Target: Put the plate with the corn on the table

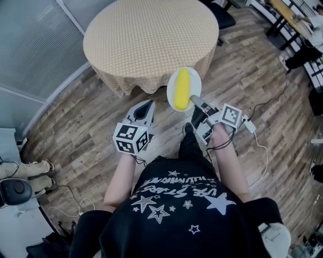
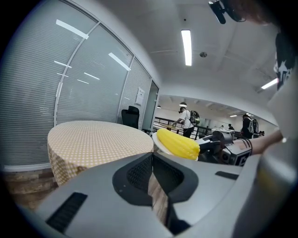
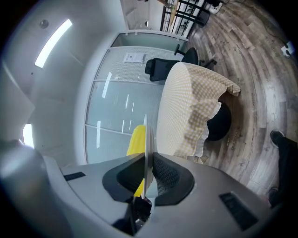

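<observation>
A white plate (image 1: 172, 80) carrying a yellow corn cob (image 1: 182, 89) hangs in the air just before the near edge of the round table (image 1: 151, 35) with its beige dotted cloth. My right gripper (image 1: 194, 100) is shut on the plate's near rim. In the right gripper view the plate (image 3: 146, 139) shows edge-on between the jaws, with the corn (image 3: 136, 139) on its left and the table (image 3: 186, 107) beyond. My left gripper (image 1: 149, 105) is shut on nothing, left of the plate and lower. Its own view shows the corn (image 2: 178, 143) and the table (image 2: 98, 137) ahead.
A black office chair (image 1: 222, 15) stands behind the table. A glass partition (image 1: 30, 45) runs along the left. A power strip and cables (image 1: 250, 123) lie on the wooden floor at right. Someone's shoes (image 1: 30, 169) are at far left. People (image 2: 187, 118) stand far off.
</observation>
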The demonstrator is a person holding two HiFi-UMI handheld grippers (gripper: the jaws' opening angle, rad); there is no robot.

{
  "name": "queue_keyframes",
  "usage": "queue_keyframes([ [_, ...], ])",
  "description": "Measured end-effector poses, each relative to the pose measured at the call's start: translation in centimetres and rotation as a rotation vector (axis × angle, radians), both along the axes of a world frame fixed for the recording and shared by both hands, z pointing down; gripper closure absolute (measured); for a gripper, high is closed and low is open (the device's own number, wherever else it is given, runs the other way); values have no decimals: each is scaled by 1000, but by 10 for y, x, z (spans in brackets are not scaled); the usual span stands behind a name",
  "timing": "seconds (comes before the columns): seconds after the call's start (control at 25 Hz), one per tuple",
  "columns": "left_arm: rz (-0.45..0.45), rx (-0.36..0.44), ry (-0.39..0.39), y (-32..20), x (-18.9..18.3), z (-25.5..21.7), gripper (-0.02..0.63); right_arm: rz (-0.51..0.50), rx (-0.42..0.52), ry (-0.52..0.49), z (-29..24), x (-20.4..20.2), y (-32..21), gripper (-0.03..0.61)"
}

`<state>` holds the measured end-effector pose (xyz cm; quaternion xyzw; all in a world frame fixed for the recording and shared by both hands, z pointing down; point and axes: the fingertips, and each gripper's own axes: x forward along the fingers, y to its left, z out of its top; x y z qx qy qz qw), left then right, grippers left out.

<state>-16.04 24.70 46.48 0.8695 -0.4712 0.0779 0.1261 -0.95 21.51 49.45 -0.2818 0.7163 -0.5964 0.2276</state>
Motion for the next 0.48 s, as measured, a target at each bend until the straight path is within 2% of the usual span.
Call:
queue_keyframes([
  [0.24,-37,-57,10,-107,12,-20,606,-41,-49,16,-18,9,-111,528],
  [0.48,-66,-71,3,-165,42,-24,606,-75,-57,3,-23,37,-171,528],
])
